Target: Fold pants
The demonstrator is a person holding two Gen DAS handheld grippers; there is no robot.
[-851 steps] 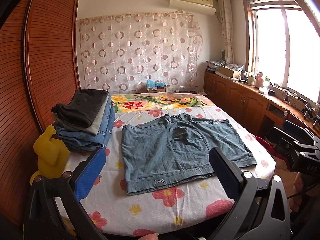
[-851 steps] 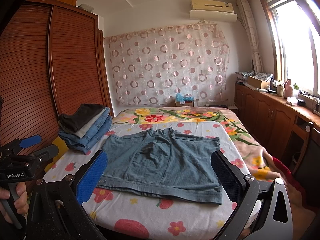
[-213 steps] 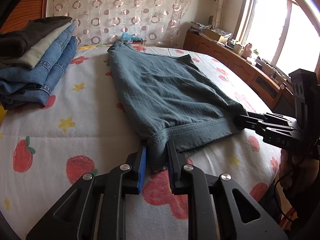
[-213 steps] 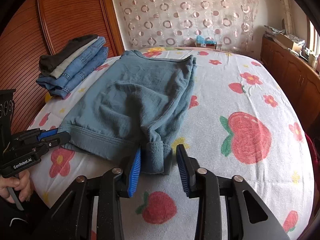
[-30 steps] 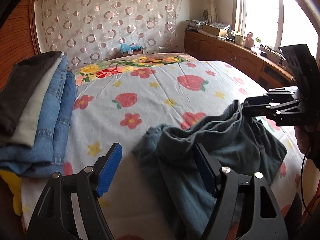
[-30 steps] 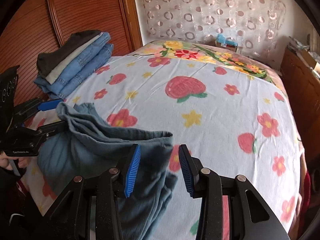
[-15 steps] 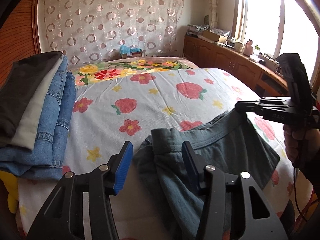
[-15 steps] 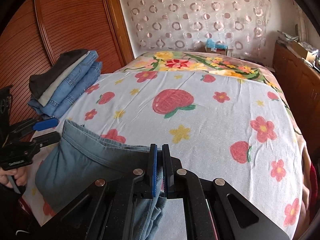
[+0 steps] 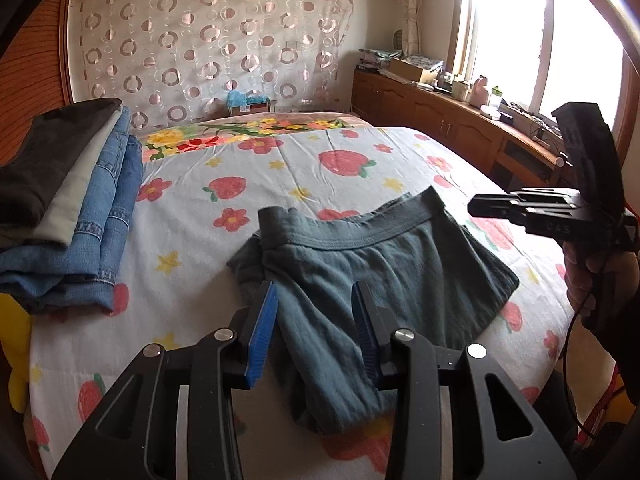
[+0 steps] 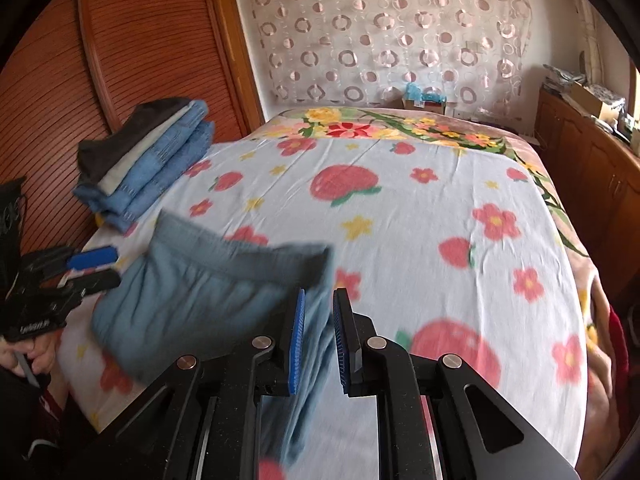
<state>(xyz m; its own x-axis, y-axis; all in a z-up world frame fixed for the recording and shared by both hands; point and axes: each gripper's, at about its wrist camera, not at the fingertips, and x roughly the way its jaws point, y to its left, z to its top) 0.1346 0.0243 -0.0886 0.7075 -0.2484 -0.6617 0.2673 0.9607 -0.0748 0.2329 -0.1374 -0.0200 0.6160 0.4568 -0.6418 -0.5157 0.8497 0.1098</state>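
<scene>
The grey-blue pants [image 9: 384, 276] lie folded in a bunched heap on the near part of the bed, waistband facing the far side. My left gripper [image 9: 316, 332] is open, its pads either side of the near fold of cloth, gripping nothing. My right gripper [image 10: 319, 334] is open a little, with the pants' edge [image 10: 224, 292] hanging between and left of its pads. It also shows in the left wrist view [image 9: 536, 210], to the right of the pants. The left gripper shows in the right wrist view [image 10: 76, 276] beside the pants' left edge.
The bed [image 9: 312, 168] has a white sheet with strawberries and flowers. A stack of folded jeans and dark clothes [image 9: 68, 200] sits at its left edge by the wooden wardrobe [image 10: 132, 52]. A yellow toy [image 9: 14, 344] sits beside it. A wooden counter [image 9: 460, 120] runs under the window.
My right gripper, shut on the waistband half a second ago, has opened a little and let the cloth drop. My left gripper has narrowed somewhat. The pants have settled flatter onto the bed.
</scene>
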